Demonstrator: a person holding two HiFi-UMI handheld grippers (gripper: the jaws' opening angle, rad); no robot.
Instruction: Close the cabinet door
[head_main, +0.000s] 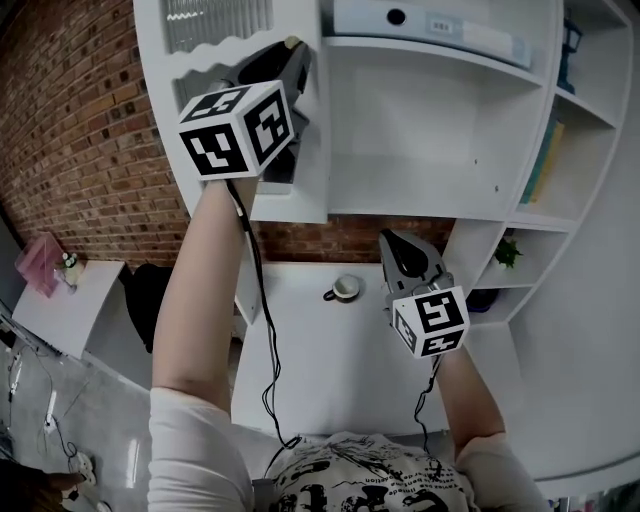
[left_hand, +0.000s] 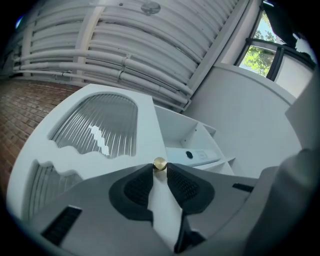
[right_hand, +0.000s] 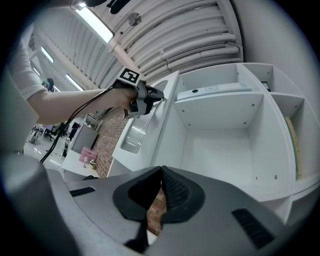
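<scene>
Left tongs (left_hand: 160, 169) around one brass knob (left_hand: 160, 163); right tongs (right_hand: 161, 171) closed, empty.

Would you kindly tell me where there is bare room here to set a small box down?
The middle compartment, right of the open door, is bare. The desk is free all round the cup. Crowded: the top shelf with its file box, and the right-hand shelves with books and a plant.

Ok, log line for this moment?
left gripper: shut on brass knob | right gripper: shut, empty | cabinet door: open
</scene>
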